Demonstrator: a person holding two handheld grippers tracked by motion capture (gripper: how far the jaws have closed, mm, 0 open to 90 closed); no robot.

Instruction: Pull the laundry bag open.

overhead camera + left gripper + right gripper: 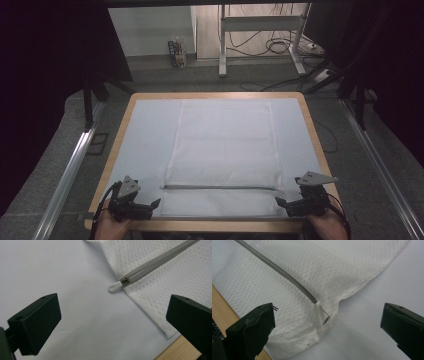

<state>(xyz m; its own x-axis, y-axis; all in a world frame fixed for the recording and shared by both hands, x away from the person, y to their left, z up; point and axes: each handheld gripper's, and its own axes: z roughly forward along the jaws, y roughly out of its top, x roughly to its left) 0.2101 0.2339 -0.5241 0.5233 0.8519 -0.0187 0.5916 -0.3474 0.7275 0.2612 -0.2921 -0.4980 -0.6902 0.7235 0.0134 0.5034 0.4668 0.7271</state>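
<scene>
A white mesh bag lies flat on the pale mat and reaches almost to the table's near edge. Its grey zipper runs across close to that edge. My left gripper sits at the bag's near left corner, open, with nothing held. In the left gripper view the jaws stand wide apart before the zipper's white pull tab. My right gripper is at the bag's near right corner, also open. Its jaws flank the zipper's end, where the mesh is bunched, without touching it.
The mat covers a wooden table, whose rim shows all round. Metal rails run along the floor on both sides. Desk legs and loose cables stand beyond the far edge.
</scene>
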